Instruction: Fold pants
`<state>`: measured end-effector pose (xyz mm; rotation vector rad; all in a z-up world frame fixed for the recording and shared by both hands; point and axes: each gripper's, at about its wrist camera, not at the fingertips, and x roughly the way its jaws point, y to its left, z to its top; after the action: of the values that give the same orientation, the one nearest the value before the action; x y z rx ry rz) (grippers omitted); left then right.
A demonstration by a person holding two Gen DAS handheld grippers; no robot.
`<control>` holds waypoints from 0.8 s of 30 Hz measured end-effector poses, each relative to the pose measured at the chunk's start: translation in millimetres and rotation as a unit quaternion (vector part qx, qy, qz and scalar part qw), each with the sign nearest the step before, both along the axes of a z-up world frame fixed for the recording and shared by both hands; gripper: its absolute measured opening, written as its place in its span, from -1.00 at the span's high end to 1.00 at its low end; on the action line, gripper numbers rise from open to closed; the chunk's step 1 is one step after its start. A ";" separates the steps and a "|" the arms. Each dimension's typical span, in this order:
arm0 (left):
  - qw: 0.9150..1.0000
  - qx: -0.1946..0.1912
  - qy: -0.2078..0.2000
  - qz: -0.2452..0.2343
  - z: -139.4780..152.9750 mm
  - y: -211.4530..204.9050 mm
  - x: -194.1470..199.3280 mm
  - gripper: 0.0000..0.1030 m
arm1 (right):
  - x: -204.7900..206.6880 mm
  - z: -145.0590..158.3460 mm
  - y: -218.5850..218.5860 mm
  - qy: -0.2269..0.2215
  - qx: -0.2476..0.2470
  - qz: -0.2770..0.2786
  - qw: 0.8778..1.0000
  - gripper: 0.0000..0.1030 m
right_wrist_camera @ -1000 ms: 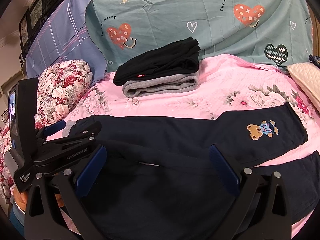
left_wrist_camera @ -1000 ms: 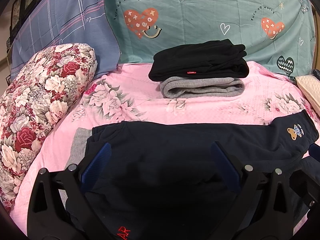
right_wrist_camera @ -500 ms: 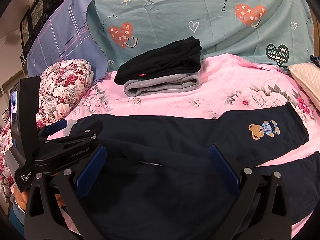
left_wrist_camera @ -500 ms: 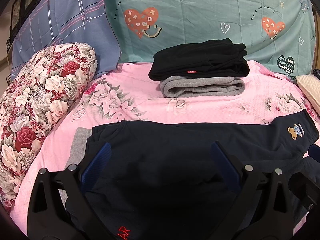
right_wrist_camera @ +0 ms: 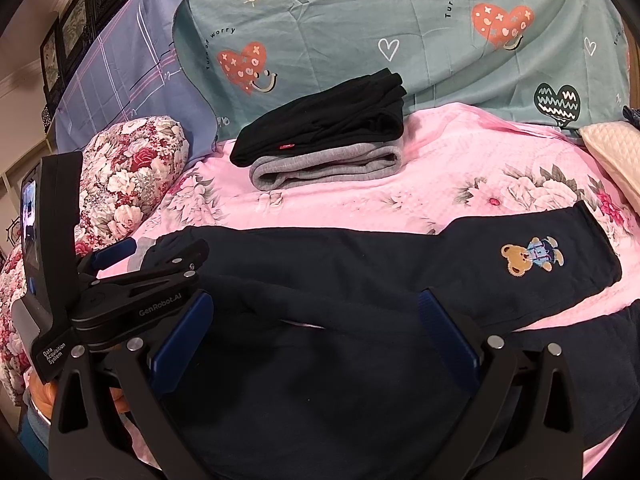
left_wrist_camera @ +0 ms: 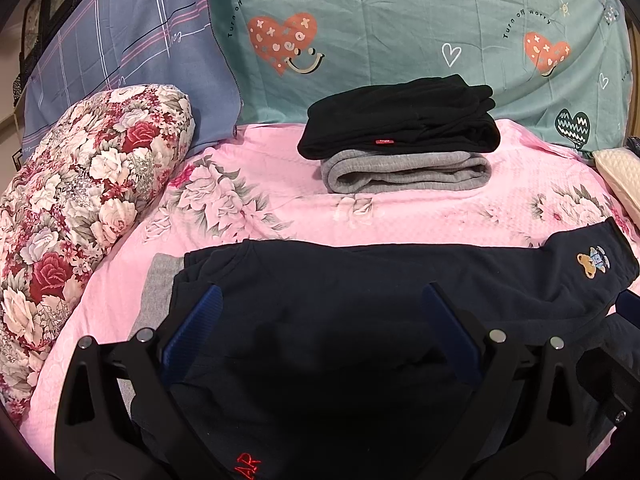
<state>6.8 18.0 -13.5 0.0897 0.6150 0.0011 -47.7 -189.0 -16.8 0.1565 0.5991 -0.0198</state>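
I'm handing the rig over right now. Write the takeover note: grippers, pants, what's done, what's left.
Left gripper: open, empty, over the waist end of the dark navy pants with a bear patch.
Right gripper: open, empty, over the pants' middle.
Pants lie flat on the pink floral bedspread.
Done: folded black pants stacked on folded grey pants.
Left: fold the navy pair.

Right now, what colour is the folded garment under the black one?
Grey, seen best from the left wrist view.

A pink floral bedspread [left_wrist_camera: 400, 216] covers the bed; teal pillow [left_wrist_camera: 400, 32], blue pillow [left_wrist_camera: 132, 52], framed pictures [right_wrist_camera: 76, 20] behind.
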 end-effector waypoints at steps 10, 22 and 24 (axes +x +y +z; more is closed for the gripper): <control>1.000 0.001 0.001 0.001 -2.6 0.0 0.9 -0.96 | 0.5 0.2 0.4 0.001 0.001 0.002 1.000 -0.97; 1.000 0.002 0.002 0.001 -3.1 -0.1 1.4 -0.96 | 0.2 -0.1 1.9 0.000 0.001 0.004 1.000 -0.97; 1.000 0.002 0.002 0.001 -3.4 0.5 1.3 -0.96 | 0.4 -0.1 1.8 0.000 0.002 0.005 1.000 -0.97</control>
<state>8.1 18.5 -16.8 0.0922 0.6186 0.0036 -47.3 -187.2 -16.9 0.1569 0.5990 -0.0093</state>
